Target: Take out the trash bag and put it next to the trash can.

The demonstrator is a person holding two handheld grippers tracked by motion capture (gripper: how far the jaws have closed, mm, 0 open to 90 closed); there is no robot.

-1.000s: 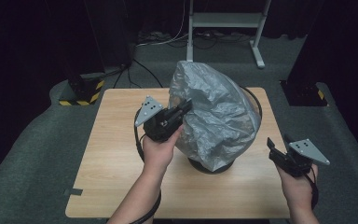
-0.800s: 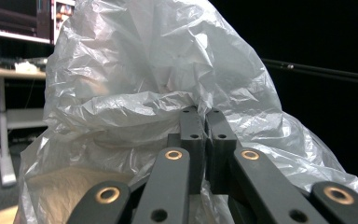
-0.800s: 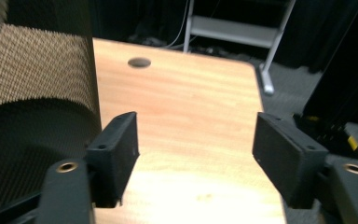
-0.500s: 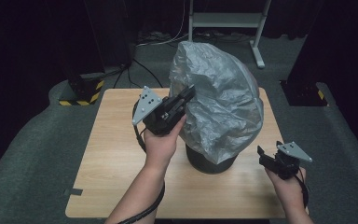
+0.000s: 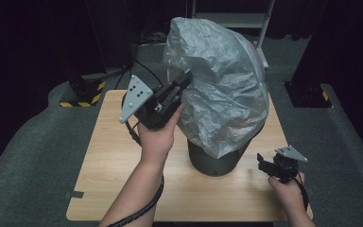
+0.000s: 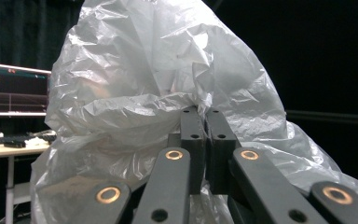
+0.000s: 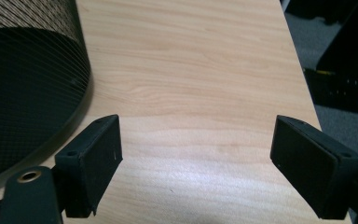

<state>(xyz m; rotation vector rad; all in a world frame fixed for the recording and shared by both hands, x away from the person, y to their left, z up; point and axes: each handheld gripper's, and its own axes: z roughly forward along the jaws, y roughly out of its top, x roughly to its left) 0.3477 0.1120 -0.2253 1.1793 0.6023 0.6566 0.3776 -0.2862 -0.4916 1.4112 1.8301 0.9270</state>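
Up high, the left claw (image 5: 185, 78) pinches the bag (image 5: 222, 85); the right claw (image 5: 263, 164) gapes empty.

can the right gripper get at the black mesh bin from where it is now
Probably yes. The right gripper sits low beside the black mesh bin, fingers spread wide with nothing between them, and bare table in the gap. The grey bag, pinched by the left gripper, covers only the bin's top.
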